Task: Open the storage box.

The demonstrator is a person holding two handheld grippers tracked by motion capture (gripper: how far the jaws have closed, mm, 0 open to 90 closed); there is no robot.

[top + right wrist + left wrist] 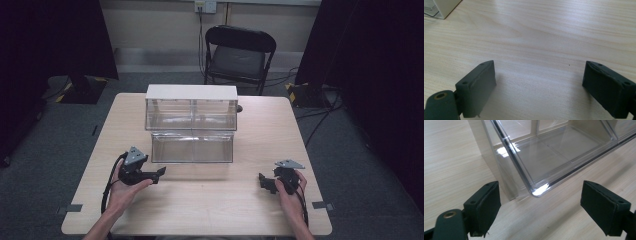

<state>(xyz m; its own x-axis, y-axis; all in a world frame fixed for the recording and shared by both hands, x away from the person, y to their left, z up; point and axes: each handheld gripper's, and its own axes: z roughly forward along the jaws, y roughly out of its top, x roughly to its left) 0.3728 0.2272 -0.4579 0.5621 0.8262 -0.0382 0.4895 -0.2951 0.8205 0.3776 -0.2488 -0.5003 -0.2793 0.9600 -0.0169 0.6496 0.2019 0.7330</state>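
A clear plastic drawer unit (191, 107) with a white top stands at the back middle of the table. Its lower clear drawer (192, 147) is pulled out toward me and looks empty. My left gripper (161, 173) sits just left of the drawer's front left corner, pointing right. In the left gripper view the jaws of that gripper (541, 186) stand apart, with the drawer's corner (537, 191) just beyond them and nothing between the pads. My right gripper (263, 181) rests low at the front right, pointing left. Its jaws (539, 64) are open over bare wood.
The light wooden table (210, 210) has bare surface in front of the drawer and between my hands. A black folding chair (239, 55) stands behind the table. A corner of the drawer unit (441, 7) shows at the top left of the right gripper view. Cables lie on the floor at the right.
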